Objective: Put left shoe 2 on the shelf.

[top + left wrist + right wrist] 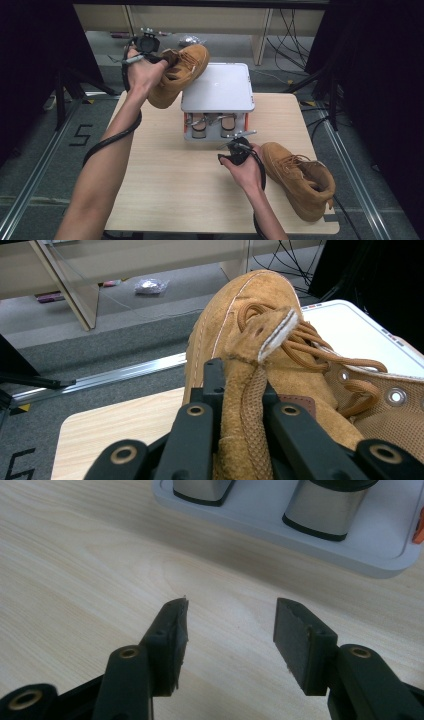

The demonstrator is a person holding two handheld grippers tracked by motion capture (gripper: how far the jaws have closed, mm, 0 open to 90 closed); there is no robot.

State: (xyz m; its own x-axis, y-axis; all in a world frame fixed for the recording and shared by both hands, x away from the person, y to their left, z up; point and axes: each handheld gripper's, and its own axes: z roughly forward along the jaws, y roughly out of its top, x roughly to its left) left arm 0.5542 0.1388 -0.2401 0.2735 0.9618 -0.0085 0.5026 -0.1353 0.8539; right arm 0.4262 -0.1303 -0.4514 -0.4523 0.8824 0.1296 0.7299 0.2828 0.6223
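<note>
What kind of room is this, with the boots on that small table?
Probably a lab or recording studio: a small wooden table fenced by metal floor rails, loose cables behind, and a hand-held left gripper gripping a boot.

The boot (260,355) in the air looks like tan suede, matt and slightly fuzzy, with a mesh-textured cloth collar, woven laces and shiny metal eyelets. The second boot (300,180) on the table has the same matt suede look. The table (90,580) is pale wood grain, smooth with a faint sheen. The rack (217,87) has a smooth, pale grey top. The gripper jaws are matt black plastic.
</note>
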